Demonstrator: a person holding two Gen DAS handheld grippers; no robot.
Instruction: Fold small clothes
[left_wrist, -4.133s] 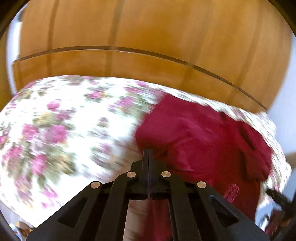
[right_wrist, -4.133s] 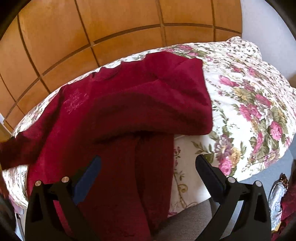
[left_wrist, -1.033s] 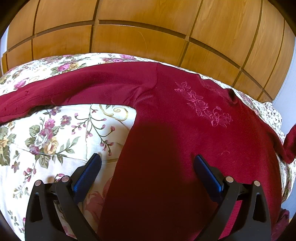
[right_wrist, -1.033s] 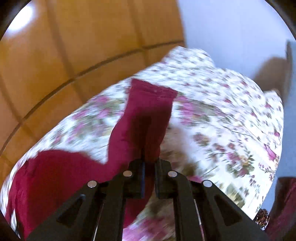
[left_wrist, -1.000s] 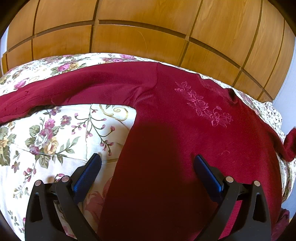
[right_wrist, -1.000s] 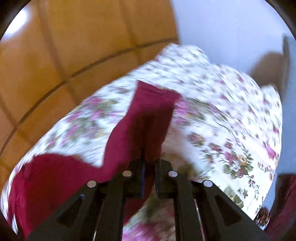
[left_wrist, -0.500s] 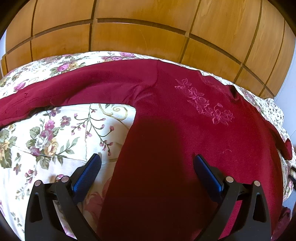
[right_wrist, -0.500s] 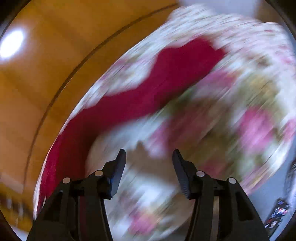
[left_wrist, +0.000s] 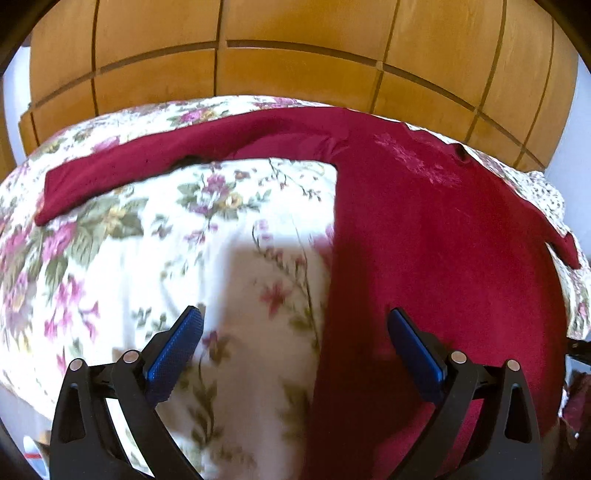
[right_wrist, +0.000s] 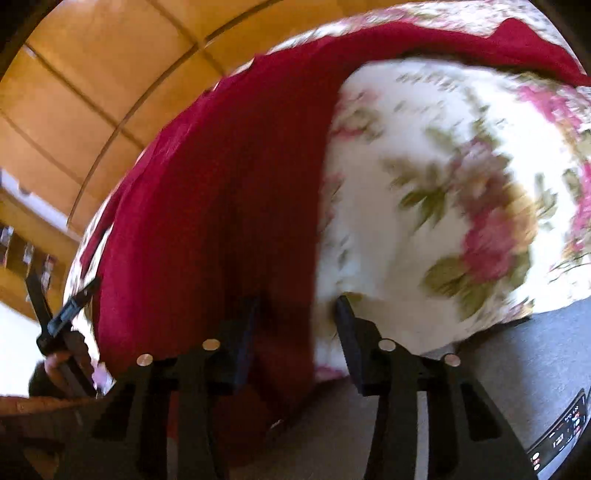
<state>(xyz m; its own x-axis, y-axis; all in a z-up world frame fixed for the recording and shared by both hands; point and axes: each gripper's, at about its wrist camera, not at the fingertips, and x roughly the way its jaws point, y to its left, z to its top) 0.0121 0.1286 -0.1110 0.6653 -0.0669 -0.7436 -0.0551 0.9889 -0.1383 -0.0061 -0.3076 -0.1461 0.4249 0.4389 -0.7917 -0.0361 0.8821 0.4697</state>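
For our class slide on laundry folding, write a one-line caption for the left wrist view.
Open left claw above a dark red embroidered top spread on a floral bedspread.

Red garment's (right_wrist: 221, 192) lower hem behind the blurred right-wrist fingers (right_wrist: 243, 332).

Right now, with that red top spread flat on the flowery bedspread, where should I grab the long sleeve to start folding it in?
Take the red top by the sleeve at its cuff end, which lies loose on the bedspread. Come from the bed's near edge with the open left gripper, pinching across the cuff's width; it probably lifts without dragging the body.
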